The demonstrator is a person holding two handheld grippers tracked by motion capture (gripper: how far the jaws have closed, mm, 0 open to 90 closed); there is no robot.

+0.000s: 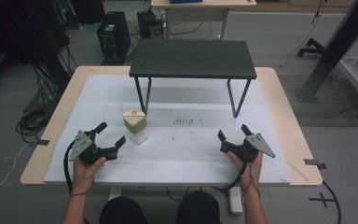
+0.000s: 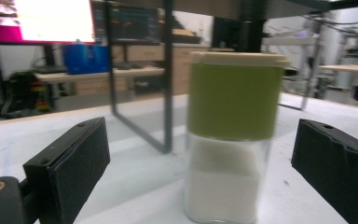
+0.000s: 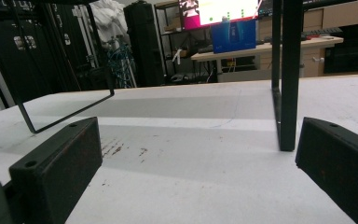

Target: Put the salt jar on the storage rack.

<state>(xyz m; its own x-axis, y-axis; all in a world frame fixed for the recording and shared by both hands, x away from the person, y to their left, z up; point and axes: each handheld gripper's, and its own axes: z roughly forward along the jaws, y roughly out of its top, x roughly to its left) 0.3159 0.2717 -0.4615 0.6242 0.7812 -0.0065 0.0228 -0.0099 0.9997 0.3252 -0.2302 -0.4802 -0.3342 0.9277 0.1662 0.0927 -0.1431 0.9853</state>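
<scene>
Black jaws of the left gripper (image 1: 111, 135) are standing spread, aiming at the green-banded jar (image 1: 135, 125) just beside them, seemingly lining up for a grasp; nothing is pinched yet. The jar, holding white powder, is sitting upright on the white mat (image 1: 191, 154) near a leg of the dark shelf (image 1: 193, 58). The right gripper (image 1: 233, 132) is resting apart, jaws spread and empty, probably waiting.

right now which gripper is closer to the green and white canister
Left. The left gripper sits just beside the canister, open jaws aimed at it, not touching. The right gripper is far across the white mat.
</scene>
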